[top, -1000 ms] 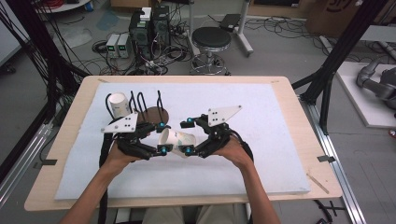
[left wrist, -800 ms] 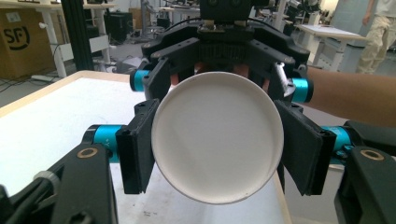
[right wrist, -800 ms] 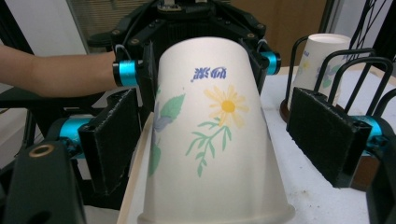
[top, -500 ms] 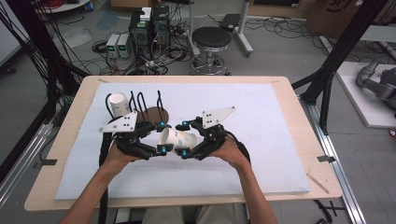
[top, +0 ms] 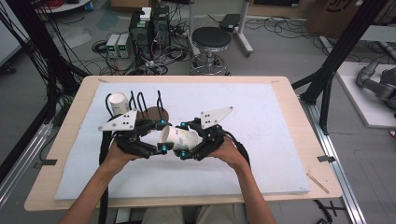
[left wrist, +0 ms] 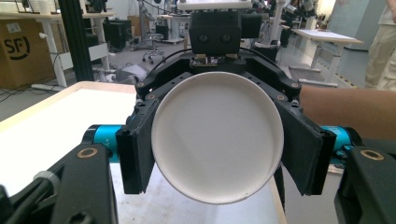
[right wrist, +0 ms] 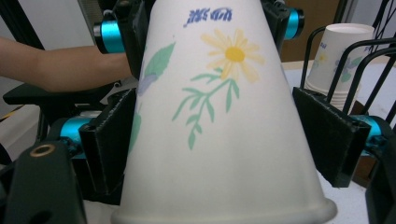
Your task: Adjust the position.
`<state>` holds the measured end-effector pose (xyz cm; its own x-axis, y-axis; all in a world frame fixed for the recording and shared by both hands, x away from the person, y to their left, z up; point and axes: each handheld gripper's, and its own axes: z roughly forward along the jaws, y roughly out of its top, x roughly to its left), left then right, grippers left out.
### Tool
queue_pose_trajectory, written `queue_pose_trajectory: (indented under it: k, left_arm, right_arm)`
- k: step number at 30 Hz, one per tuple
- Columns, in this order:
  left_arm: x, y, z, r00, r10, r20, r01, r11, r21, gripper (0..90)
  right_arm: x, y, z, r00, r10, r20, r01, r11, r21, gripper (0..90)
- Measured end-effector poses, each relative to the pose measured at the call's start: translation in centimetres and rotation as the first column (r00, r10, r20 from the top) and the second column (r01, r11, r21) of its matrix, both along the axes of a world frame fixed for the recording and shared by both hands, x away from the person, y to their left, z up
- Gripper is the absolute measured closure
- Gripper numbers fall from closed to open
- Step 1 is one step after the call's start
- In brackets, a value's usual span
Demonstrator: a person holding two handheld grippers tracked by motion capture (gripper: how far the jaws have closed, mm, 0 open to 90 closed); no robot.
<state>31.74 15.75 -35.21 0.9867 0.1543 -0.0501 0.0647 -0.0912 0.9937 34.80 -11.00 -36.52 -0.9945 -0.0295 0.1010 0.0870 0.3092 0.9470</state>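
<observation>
Clamping the narrow base of the paper cup (top: pixel 176 136), the left gripper (top: pixel 163 135) holds it level above the counter (top: pixel 261 154) at frame centre, probably to hand it over. The right gripper (top: pixel 183 140) stands wide around the mouth end, its jaws just closing. Whether its pads press yet is unclear.

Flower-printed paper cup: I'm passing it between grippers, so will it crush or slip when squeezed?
The white flower-printed paper cup probably dents easily: its wall looks thin, so the left gripper and right gripper should squeeze gently. Its tapered side may let pads slide toward the narrow end. On its side it would likely roll.
</observation>
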Motion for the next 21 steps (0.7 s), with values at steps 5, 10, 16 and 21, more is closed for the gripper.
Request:
queue_pose_trajectory:
  k: [5, 10, 16, 21]
  left_arm:
    - [-0.02, 0.11, 0.04, 1.0, 0.001, 0.001, -0.001, 1.0, 0.002, 34.7]
    - [-0.06, 0.18, 0.06, 1.0, -0.005, 0.003, 0.005, 1.0, 0.0, 34.9]
    - [-0.09, 0.28, 0.08, 0.9999, -0.014, 0.003, 0.014, 0.9999, -0.001, 35.3]
    - [-0.09, 0.39, 0.05, 0.9998, -0.019, -0.001, 0.019, 0.9998, 0.003, 35.4]
  right_arm:
    - [0.0, 0.1, -0.08, 0.9999, 0.017, 0.004, -0.017, 0.9999, 0.003, 25.1]
    - [-0.04, 0.13, -0.09, 0.9997, 0.022, 0.005, -0.022, 0.9997, 0.005, 26.3]
    - [-0.12, 0.08, -0.01, 0.9994, 0.03, 0.017, -0.03, 0.9995, 0.007, 28.5]
    - [-0.15, 0.06, 0.01, 0.9993, 0.034, 0.016, -0.034, 0.9994, 0.011, 29.3]
